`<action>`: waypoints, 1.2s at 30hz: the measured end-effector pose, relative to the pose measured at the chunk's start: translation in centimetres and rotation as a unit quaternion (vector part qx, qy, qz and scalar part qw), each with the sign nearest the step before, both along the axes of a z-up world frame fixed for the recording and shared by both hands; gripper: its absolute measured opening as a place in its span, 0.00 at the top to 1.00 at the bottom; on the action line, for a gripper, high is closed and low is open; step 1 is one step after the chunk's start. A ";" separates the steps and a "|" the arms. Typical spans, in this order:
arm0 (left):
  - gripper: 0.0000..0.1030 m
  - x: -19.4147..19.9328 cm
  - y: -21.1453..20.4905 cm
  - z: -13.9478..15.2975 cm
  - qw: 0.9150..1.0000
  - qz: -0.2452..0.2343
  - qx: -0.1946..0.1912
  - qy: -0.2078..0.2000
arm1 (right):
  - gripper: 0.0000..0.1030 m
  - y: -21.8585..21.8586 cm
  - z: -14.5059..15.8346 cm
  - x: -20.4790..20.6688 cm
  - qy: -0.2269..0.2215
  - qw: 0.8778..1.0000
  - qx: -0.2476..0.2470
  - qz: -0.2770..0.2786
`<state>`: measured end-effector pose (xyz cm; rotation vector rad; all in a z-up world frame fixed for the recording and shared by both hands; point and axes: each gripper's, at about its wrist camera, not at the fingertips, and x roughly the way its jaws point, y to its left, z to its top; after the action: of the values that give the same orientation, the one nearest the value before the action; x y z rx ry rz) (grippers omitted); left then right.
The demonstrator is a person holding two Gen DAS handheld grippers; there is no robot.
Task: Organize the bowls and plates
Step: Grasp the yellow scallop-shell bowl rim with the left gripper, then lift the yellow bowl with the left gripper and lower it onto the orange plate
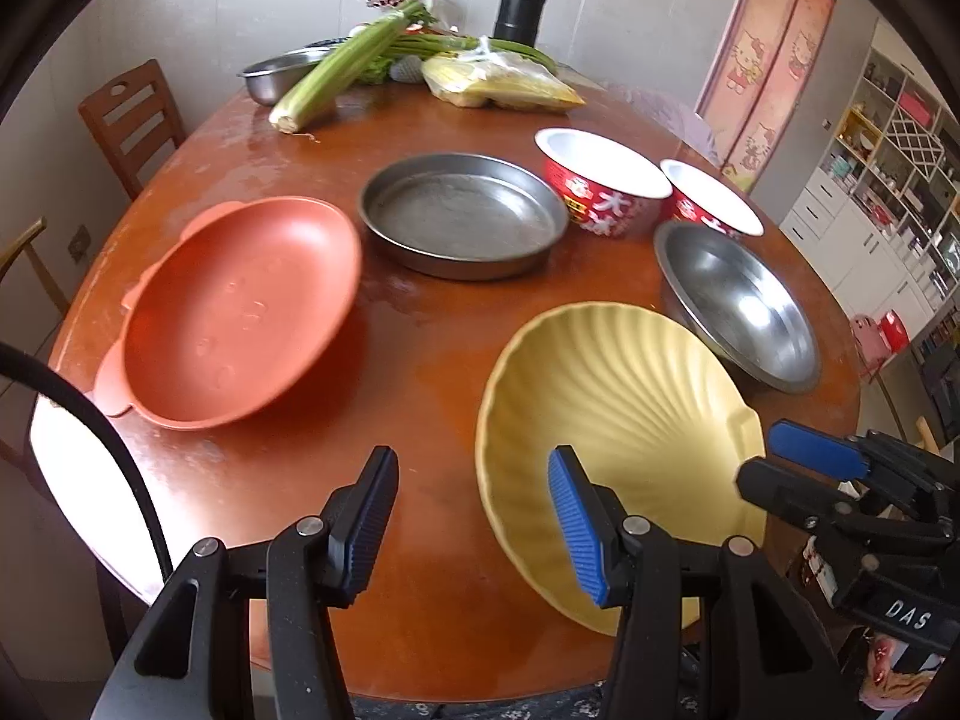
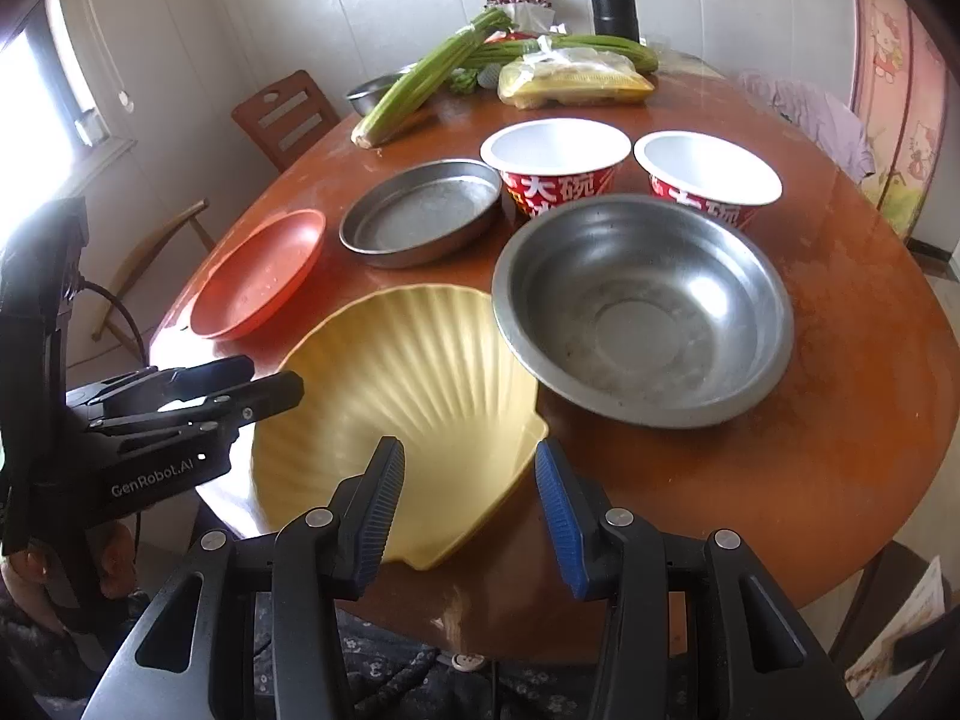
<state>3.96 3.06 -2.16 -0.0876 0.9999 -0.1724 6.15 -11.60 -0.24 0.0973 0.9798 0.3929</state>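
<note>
**Shell plate first, by the hinge end**

Right now both my tongs hang over the near edge of the round table (image 2: pixel 840 420) with nothing in them. My left gripper (image 1: pixel 474 516) stands partly open over bare wood, just beside the yellow shell plate (image 1: pixel 612 420). My right gripper (image 2: pixel 468 510) is also partly open, its jaws straddling the narrow hinge end of that plate without the pads pressing on it.

The shell plate sits nearest me, overhanging the table edge a little at its narrow end. Left of it lies the orange plate (image 1: pixel 240 312); beyond them the flat steel pan (image 1: pixel 462 216); to the right the steel bowl (image 2: pixel 642 306), its rim touching or overlapping the shell's edge, I cannot tell which. Behind stand two red paper bowls (image 2: pixel 558 162).

I judge the shell plate to be stiff moulded plastic or melamine: light, rigid, smooth enough to slide in ribbed pads. Its fluted rim gives some bite, and the little tab at the hinge end looks the surest place to pinch. The steel pieces will be slicker and heavier, best taken on the rolled rim. The paper bowls look thin and would crush, so a gentle squeeze on the lip only.
</note>
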 end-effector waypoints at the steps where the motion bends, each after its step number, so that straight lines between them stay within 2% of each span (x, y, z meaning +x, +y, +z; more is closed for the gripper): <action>1: 0.50 0.0 -0.2 -0.1 1.000 -0.001 0.003 0.001 | 0.54 0.1 -0.2 0.0 0.002 1.000 -0.001 0.002; 13: 0.50 0.1 -1.3 -1.1 1.000 -0.005 0.001 0.009 | 0.54 0.5 -1.9 1.2 0.010 1.000 -0.017 -0.004; 21: 0.68 0.2 -1.4 -1.3 1.000 -0.005 -0.003 0.005 | 0.54 1.5 -2.6 1.6 0.009 1.000 -0.023 0.006; 27: 0.68 0.2 -0.7 -1.2 1.000 0.002 -0.010 0.006 | 0.54 2.5 -2.5 1.5 0.011 1.000 -0.011 0.024; 36: 0.68 -0.4 1.6 0.4 0.999 0.027 -0.014 -0.016 | 0.54 4.5 -1.2 1.6 -0.004 0.999 -0.013 0.043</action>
<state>3.55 4.61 -1.80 -0.1364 0.9633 -0.1383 7.70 -7.10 -1.47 0.0304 0.9822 0.4596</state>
